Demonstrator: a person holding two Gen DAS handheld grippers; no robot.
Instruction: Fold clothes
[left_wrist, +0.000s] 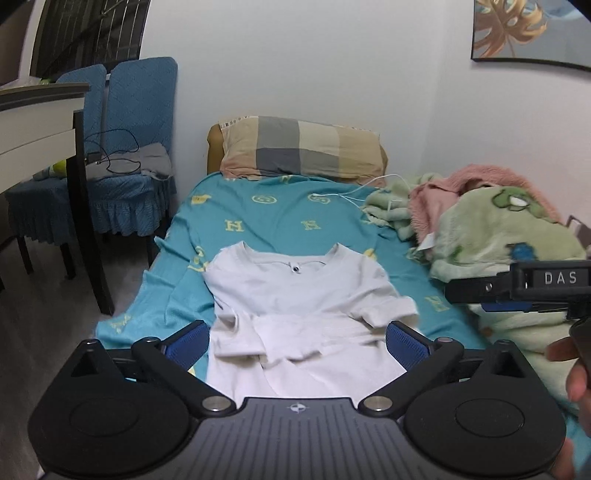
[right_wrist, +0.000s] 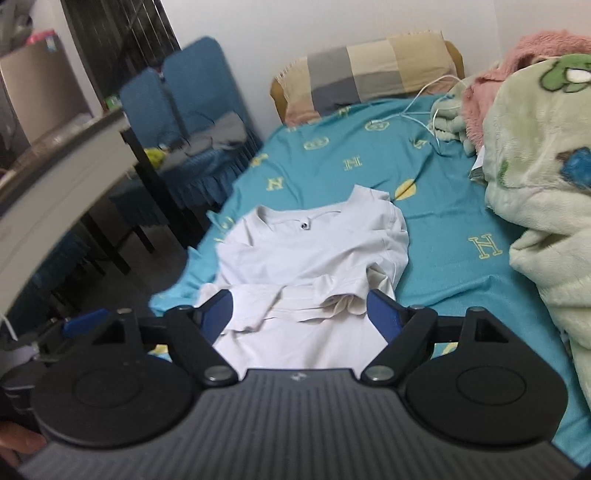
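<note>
We see a white T-shirt (left_wrist: 295, 317) lying flat on the teal bed sheet (left_wrist: 273, 210), its collar toward the checked pillow (left_wrist: 301, 147) and both sleeves folded in across the chest. Our left hand-held gripper (left_wrist: 297, 341) hovers level above the shirt's lower half, fingers spread wide to either side of the shirt, grasping nothing. Our right hand-held gripper (right_wrist: 301, 314) is likewise released, held above the same hem end and tilted slightly, its blue pads (right_wrist: 384, 314) flanking the shirt's waist. Right of the shirt, a green fleece blanket (left_wrist: 498, 236) is heaped on the bed beside a pink one (left_wrist: 476, 184). A fingertip (left_wrist: 561, 350) shows near the right gripper's body in the left view.
</note>
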